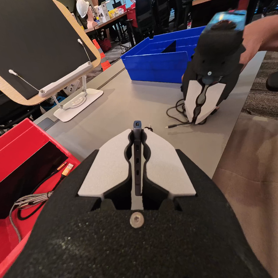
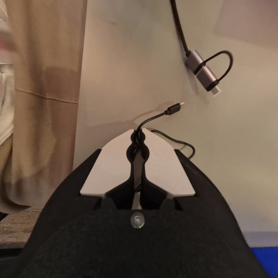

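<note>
my left gripper (image 1: 137, 132) hides the hub's (image 1: 137, 159) flat faces. my right gripper (image 2: 139, 132) swallows part of the black cable (image 2: 152, 118). at one o'clock the grey adapter's lead (image 2: 179, 30) leaves frame. the beige cloth (image 2: 45, 90) at nine o'clock is blurred.

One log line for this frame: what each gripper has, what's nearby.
left gripper: shut on grey hub | right gripper: shut on black cable | nearby: grey adapter, red bin, blue bin

A shared workshop or lab space, as we read it.

We see a long grey desk (image 1: 123, 96) carrying a blue parts bin (image 1: 156, 66) and a red bin (image 1: 22, 144), more benches behind crowded with boxes, a white hard hat (image 1: 82, 7) and an orange traffic cone (image 1: 102, 55).
</note>
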A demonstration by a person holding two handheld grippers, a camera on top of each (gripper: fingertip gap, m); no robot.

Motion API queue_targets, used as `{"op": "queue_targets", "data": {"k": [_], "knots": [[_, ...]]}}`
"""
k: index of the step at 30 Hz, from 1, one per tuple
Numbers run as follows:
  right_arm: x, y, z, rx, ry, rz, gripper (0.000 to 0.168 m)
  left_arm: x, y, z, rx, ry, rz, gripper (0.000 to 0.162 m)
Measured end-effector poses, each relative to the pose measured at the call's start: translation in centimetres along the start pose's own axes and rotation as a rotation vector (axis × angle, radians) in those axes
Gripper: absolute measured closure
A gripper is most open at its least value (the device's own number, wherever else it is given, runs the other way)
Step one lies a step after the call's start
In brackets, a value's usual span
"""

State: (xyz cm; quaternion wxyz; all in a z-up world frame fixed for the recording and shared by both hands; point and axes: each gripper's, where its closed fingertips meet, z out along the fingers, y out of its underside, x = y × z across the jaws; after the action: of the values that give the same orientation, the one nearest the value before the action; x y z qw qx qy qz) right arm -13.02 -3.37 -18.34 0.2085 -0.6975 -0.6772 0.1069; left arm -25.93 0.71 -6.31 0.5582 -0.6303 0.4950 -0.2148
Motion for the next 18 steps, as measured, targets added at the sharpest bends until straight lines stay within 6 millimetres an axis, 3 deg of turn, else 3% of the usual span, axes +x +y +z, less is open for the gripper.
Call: {"op": "queue_targets", "data": {"k": [3,6,9,10,12,13,15,18], "knots": [[0.2,0.4,0.0,-0.014,-0.006,0.085,0.15,0.2,-0.1,0.1,-0.004,0.0,0.014,0.153],[1.9,0.1,-1.1,-0.007,0.125,0.271,0.145,0.4,-0.1,0.1,-0.009,-0.001,0.027,0.153],[3.9,0.2,-2.4,0.01,0.339,0.678,0.143,0.4,0.0,0.1,-0.009,-0.001,0.02,0.153],[4.0,-0.4,-2.7,0.099,0.379,0.852,0.148,0.4,0.0,0.1,-0.007,-0.001,0.017,0.153],[3.8,-2.7,-3.0,0.339,0.374,1.096,0.137,0.3,0.1,0.0,-0.004,0.0,0.009,0.153],[3.6,-3.4,-2.8,0.402,0.403,1.148,0.13,0.3,0.1,0.0,-0.003,0.0,0.006,0.153],[2.9,-3.4,-1.9,0.345,0.48,1.157,0.127,0.2,0.1,0.0,0.0,0.004,0.0,0.153],[3.0,-1.3,-0.8,0.156,0.665,1.105,0.135,0.3,0.1,0.0,0.005,0.013,-0.009,0.153]]}}
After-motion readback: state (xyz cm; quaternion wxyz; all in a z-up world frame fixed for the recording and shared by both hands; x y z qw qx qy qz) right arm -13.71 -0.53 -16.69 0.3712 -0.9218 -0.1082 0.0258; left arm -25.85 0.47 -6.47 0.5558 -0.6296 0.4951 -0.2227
